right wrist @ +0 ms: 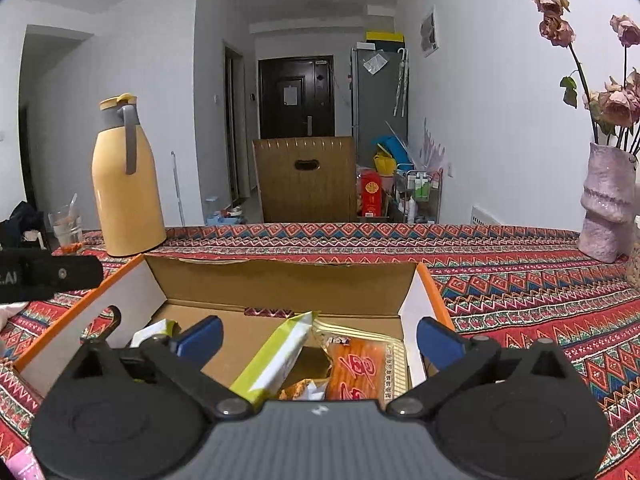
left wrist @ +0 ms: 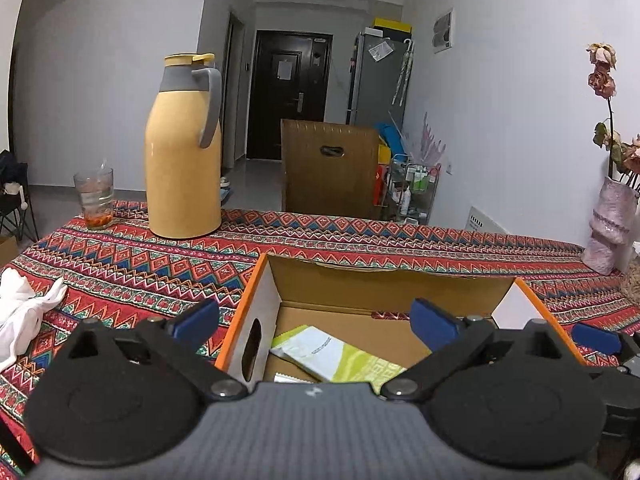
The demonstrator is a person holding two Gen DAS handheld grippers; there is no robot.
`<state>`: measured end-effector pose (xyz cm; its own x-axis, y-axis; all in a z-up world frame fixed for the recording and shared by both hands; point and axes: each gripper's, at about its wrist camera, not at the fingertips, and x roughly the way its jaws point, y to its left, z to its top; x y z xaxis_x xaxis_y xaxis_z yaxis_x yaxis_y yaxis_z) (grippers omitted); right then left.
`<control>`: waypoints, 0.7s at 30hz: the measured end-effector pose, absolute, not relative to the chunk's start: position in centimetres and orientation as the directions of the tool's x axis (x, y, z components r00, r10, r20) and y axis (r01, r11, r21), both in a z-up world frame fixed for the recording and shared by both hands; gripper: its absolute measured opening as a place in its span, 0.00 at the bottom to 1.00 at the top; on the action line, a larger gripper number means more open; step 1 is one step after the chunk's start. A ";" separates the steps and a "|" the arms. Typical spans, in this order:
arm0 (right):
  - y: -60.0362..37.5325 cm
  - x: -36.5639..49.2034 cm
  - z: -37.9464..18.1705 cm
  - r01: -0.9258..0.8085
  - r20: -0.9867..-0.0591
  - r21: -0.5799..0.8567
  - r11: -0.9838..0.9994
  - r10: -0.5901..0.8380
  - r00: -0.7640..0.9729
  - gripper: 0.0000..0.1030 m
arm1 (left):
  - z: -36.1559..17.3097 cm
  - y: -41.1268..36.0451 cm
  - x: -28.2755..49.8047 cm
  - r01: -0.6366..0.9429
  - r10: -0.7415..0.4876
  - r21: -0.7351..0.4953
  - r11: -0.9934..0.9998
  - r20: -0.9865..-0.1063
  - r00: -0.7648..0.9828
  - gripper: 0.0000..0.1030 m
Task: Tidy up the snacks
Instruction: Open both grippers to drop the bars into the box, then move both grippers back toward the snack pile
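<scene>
An open cardboard box (left wrist: 384, 284) with orange edges sits on the patterned tablecloth, also in the right wrist view as the box (right wrist: 280, 280). Inside lie a green-and-white snack packet (left wrist: 336, 354), a second green-and-white packet (right wrist: 276, 360) leaning upright, an orange-red packet (right wrist: 360, 368) and a small orange snack (right wrist: 300, 390). My left gripper (left wrist: 316, 320) hangs over the box's left half, jaws wide apart with nothing between them. My right gripper (right wrist: 320, 338) hovers over the box's right half, open, with the packets lying below its fingers and untouched.
A yellow thermos jug (left wrist: 184, 152) and a glass (left wrist: 94, 200) stand at the table's far left. A pink vase of dried roses (right wrist: 608, 204) stands far right. White cloth (left wrist: 20, 312) lies at the left. A wooden chair back (left wrist: 328, 168) rises behind the table.
</scene>
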<state>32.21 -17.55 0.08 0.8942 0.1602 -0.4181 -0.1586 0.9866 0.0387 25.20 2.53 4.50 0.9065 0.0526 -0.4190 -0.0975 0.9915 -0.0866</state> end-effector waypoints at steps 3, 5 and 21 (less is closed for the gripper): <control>-17.7 32.1 0.3 -0.155 -0.411 0.040 0.987 0.158 0.898 1.00 | 4.8 2.4 24.8 -0.094 0.051 -0.086 0.992 -0.410 0.911 1.00; -17.7 32.0 0.6 -0.154 -0.403 0.041 0.987 0.158 0.901 1.00 | 5.1 2.3 24.6 -0.094 0.051 -0.086 0.992 -0.404 0.913 1.00; -18.4 28.1 2.2 -0.150 -0.389 0.009 0.989 0.141 0.910 1.00 | 7.0 2.1 21.6 -0.098 0.074 -0.043 0.994 -0.389 0.918 1.00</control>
